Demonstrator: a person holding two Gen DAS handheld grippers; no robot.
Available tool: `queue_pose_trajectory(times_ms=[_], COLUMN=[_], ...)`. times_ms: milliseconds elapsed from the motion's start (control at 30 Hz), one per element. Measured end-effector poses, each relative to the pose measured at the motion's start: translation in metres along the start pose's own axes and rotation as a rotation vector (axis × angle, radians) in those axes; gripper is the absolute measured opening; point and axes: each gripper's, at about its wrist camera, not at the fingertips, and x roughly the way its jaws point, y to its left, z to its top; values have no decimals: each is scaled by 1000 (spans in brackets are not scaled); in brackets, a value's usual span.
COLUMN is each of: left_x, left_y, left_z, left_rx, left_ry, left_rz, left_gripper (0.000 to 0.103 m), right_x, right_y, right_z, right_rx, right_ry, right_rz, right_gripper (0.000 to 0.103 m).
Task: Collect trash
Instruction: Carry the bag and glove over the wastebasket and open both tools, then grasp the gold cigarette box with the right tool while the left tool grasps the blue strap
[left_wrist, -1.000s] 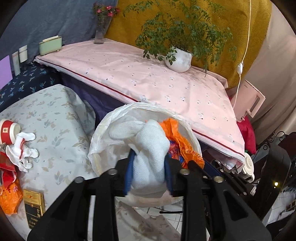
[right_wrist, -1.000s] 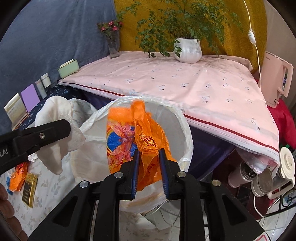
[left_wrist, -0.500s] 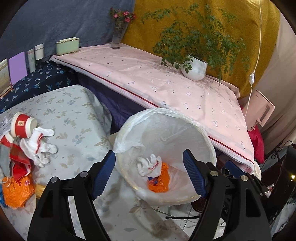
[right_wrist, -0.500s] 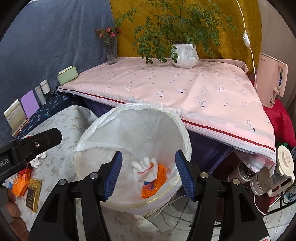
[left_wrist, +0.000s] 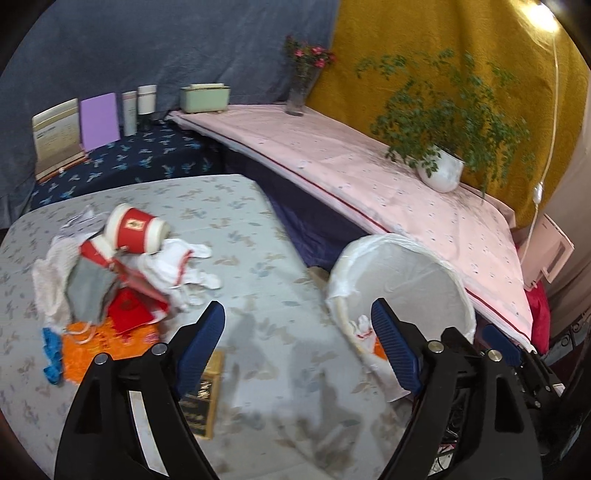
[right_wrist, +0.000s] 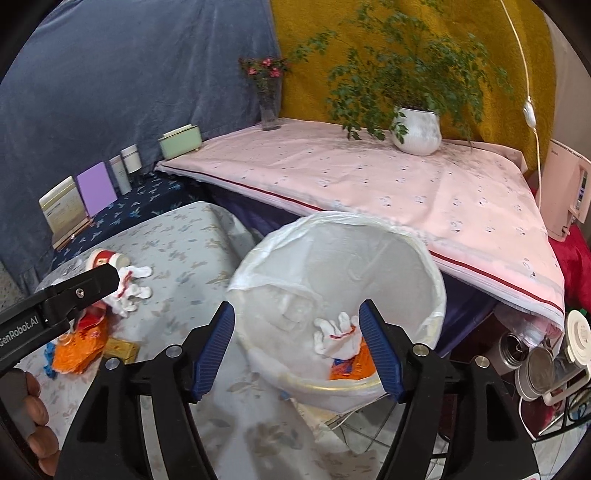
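Trash pile (left_wrist: 110, 291) sits at my far left on the flowered table (left_wrist: 258, 266): a red paper cup (left_wrist: 135, 234) tipped on its side, a white glove (left_wrist: 184, 266) touching it, an orange wrapper (left_wrist: 92, 347) and a gold box (left_wrist: 205, 395) nearer me. My left gripper (left_wrist: 297, 354) hovers over the table edge, fingers spread wide, holding nothing. Just right of the table stands the lined bin (right_wrist: 424, 258). My right gripper (right_wrist: 295, 350) hangs above its mouth, fingers apart and bare. Inside lie a white glove (right_wrist: 336, 334) and an orange wrapper (right_wrist: 351, 365).
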Motion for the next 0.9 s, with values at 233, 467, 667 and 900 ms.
queue_pose_trajectory(times_ms=[233, 467, 667, 900], left_x=[-22, -34, -38, -36], left_y=[51, 105, 151, 184], left_z=[-8, -24, -40, -55], left_rx=[-62, -108, -149, -127], left_ry=[-10, 14, 40, 63], left_rz=[110, 215, 297, 370], left_gripper=[81, 81, 81, 81], right_x=[-8, -4, 3, 22], right_y=[43, 85, 121, 151], right_z=[-9, -24, -41, -60], right_rx=[-51, -103, -133, -127], right_ry=[6, 46, 90, 165], right_rz=[50, 112, 152, 195], right_gripper=[76, 79, 83, 83])
